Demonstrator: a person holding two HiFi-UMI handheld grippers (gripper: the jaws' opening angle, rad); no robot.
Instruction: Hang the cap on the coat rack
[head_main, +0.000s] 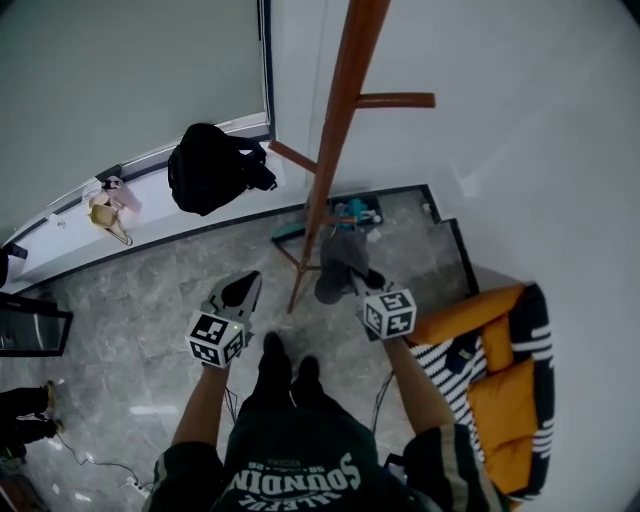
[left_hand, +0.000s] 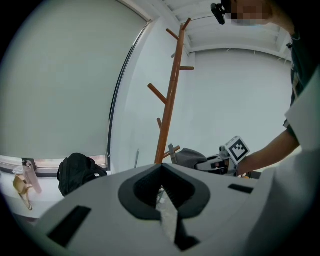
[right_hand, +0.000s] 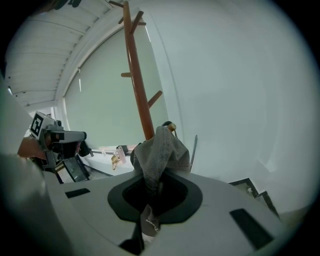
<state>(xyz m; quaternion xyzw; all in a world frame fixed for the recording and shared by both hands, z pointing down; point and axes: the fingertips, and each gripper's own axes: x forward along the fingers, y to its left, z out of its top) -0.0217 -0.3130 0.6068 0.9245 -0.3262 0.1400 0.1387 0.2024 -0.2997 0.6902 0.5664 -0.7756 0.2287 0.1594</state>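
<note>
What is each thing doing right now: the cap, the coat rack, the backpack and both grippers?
Right gripper: shut on the cap.
Left gripper: shut, holding nothing.
Cap: pinched by the right gripper, close to a low peg.
Coat rack: standing upright, upper pegs bare.
Backpack: slumped on the window ledge.

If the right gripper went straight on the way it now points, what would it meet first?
Probably the rack pole, just behind the cap that the right gripper is shut on; the cap would touch it first. Depth is unclear.
</note>
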